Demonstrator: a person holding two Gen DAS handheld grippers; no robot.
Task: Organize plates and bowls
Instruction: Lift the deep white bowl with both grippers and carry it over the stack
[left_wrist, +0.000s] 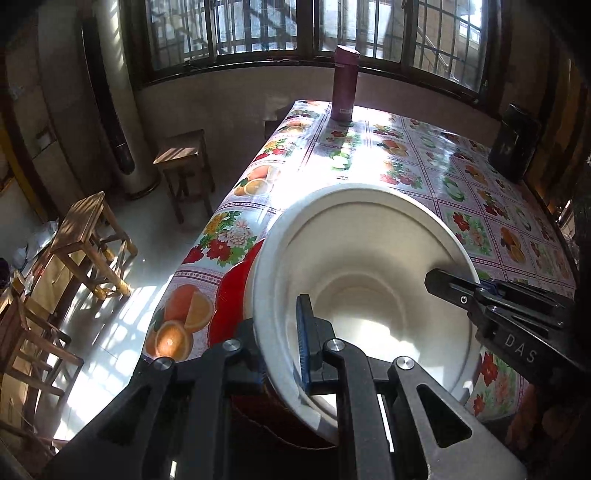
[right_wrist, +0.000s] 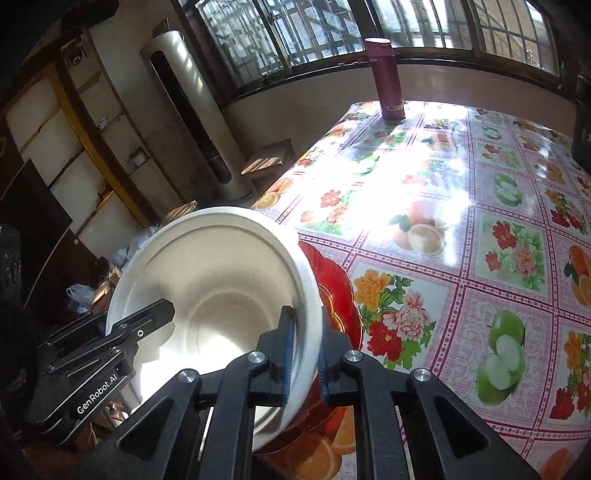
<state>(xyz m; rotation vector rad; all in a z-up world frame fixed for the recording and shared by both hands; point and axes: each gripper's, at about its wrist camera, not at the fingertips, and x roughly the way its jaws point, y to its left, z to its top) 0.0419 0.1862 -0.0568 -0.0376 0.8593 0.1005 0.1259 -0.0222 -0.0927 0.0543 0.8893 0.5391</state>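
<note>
A white bowl is held over a red plate near the table's near-left corner. My left gripper is shut on the bowl's left rim, one finger inside and one outside. My right gripper is shut on the bowl's right rim above the red plate. Each gripper shows in the other's view, the right gripper and the left gripper. The bowl looks empty; whether it touches the plate is hidden.
The table has a fruit-and-flower cloth. A maroon flask stands at its far edge and a dark box at the far right. Wooden stools stand on the floor to the left, by a tall air conditioner.
</note>
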